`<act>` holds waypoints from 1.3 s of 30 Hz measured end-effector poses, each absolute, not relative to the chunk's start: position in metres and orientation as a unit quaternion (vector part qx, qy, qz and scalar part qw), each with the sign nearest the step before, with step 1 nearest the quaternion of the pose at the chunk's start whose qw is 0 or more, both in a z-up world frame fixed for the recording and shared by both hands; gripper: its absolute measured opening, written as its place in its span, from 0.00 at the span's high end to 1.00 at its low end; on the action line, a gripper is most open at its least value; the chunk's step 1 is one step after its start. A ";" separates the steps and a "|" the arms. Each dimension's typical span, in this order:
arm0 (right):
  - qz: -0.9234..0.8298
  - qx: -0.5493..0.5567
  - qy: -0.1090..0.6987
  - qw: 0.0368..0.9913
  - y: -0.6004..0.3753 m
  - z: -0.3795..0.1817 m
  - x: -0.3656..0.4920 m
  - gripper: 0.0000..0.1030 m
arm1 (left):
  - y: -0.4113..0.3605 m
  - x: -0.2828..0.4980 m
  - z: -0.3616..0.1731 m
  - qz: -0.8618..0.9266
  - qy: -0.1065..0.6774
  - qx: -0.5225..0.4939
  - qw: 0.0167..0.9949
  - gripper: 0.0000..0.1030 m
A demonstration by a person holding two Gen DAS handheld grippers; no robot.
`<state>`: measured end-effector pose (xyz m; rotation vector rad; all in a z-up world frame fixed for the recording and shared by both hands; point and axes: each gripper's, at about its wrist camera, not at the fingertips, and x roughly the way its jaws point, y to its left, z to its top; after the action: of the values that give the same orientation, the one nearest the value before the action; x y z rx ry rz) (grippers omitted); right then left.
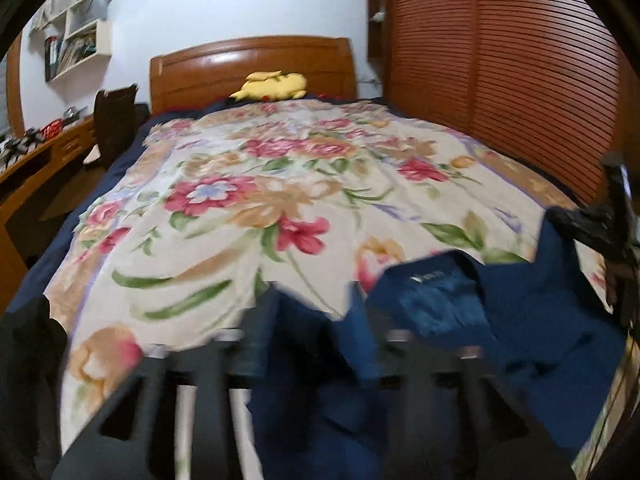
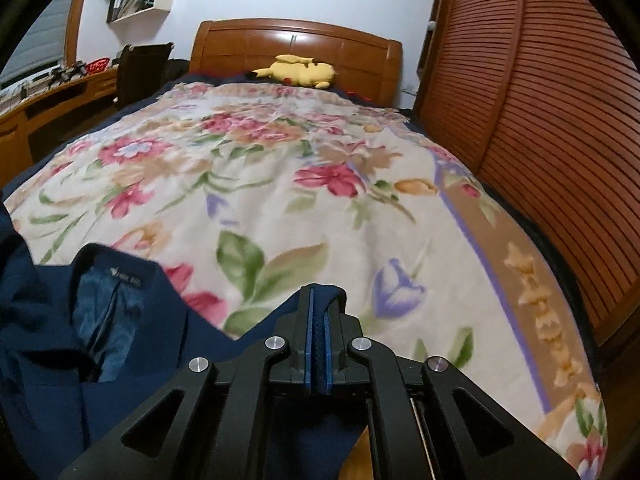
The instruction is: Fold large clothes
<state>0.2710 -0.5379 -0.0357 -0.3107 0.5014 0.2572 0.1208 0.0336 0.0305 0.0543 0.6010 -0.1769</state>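
Note:
A navy blue jacket [image 2: 52, 320] with a shiny blue lining and a small white label at its collar hangs over the near end of the bed. My right gripper [image 2: 319, 300] is shut on a fold of its edge, pinched between the blue pads. In the left wrist view the jacket [image 1: 460, 320] fills the lower right, and my left gripper [image 1: 312, 312] is blurred, with jacket cloth lying between its fingers. The right gripper also shows in the left wrist view [image 1: 588, 220] at the right edge, holding the cloth up.
The bed carries a cream floral blanket [image 2: 320, 200] over a dark blue sheet. A yellow plush toy [image 2: 304, 70] lies by the wooden headboard [image 2: 296, 44]. A slatted wooden wardrobe [image 2: 560, 120] stands close on the right. A desk [image 2: 60, 100] and chair stand on the left.

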 end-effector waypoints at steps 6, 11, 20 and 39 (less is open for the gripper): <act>0.148 -0.165 0.234 0.947 -0.538 -0.026 0.228 0.48 | 0.015 0.065 0.021 -0.129 0.290 0.033 0.948 0.20; 0.200 -0.181 0.241 0.932 -0.549 -0.046 0.183 0.47 | 0.018 0.034 0.009 -0.134 0.294 0.020 0.946 0.20; 0.256 -0.240 0.291 0.890 -0.552 -0.072 0.130 0.47 | 0.027 0.017 -0.009 -0.133 0.302 0.021 0.944 0.20; 0.188 -0.319 0.271 0.888 -0.480 -0.034 0.224 0.97 | 0.052 0.026 -0.018 -0.123 0.300 0.021 0.946 0.20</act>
<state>0.2244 -0.4800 -0.0343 -0.6634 0.5629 0.3902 0.0256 0.0521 -0.0183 0.0434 0.6109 -0.2507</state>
